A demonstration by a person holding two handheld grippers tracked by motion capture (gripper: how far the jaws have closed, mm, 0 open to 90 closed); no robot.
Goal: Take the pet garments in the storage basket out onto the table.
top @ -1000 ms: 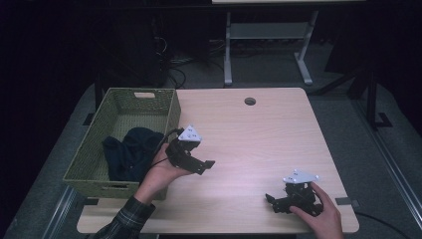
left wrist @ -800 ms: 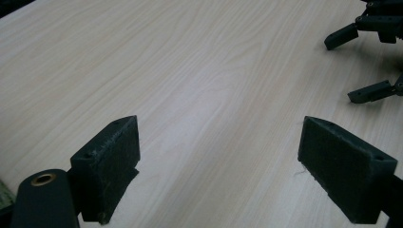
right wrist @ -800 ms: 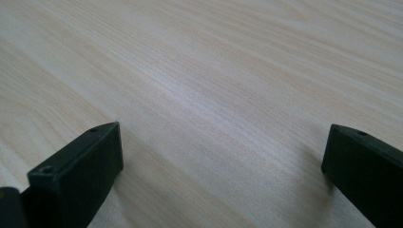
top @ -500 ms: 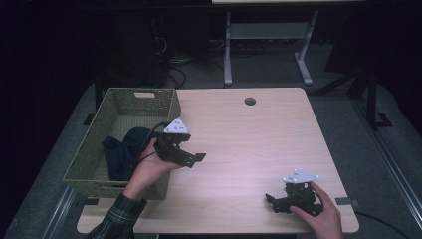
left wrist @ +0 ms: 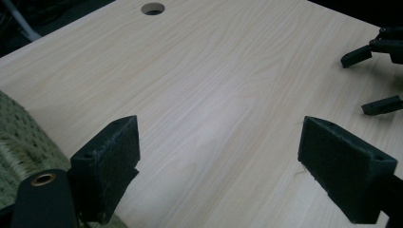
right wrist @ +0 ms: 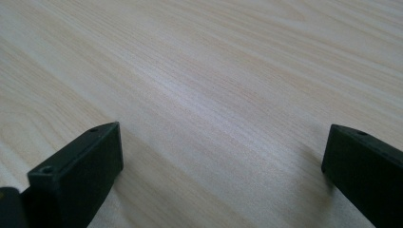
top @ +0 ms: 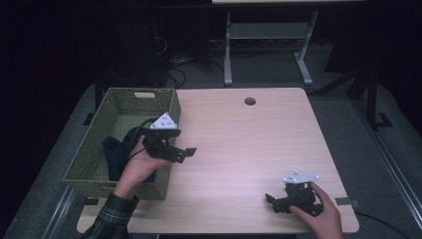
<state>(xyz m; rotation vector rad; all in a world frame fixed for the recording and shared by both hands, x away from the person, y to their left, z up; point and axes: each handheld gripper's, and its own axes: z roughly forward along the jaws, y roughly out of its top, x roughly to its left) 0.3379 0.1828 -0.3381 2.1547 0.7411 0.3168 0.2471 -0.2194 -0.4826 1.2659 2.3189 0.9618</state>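
Observation:
A green woven basket [top: 99, 144] stands on the left part of the wooden table [top: 249, 144], with dark cloth [top: 117, 149] lying inside it. My left gripper [top: 186, 153] hovers at the basket's right rim, open and empty, its jaws pointing right over the tabletop. In the left gripper view its jaws stand wide apart above bare wood, with the basket [left wrist: 19, 137] at the lower left and the right gripper [left wrist: 375, 76] far off. My right gripper [top: 271, 203] rests low near the table's front right corner, open, with nothing between its jaws.
A round cable hole [top: 250, 101] sits near the table's far edge. A metal stand [top: 263, 45] and cables lie on the dark floor behind. The table's front edge runs just below the right hand [top: 323, 219].
My left gripper has moved left and slightly away from the person, toward the basket's right rim. The right gripper has stayed put.

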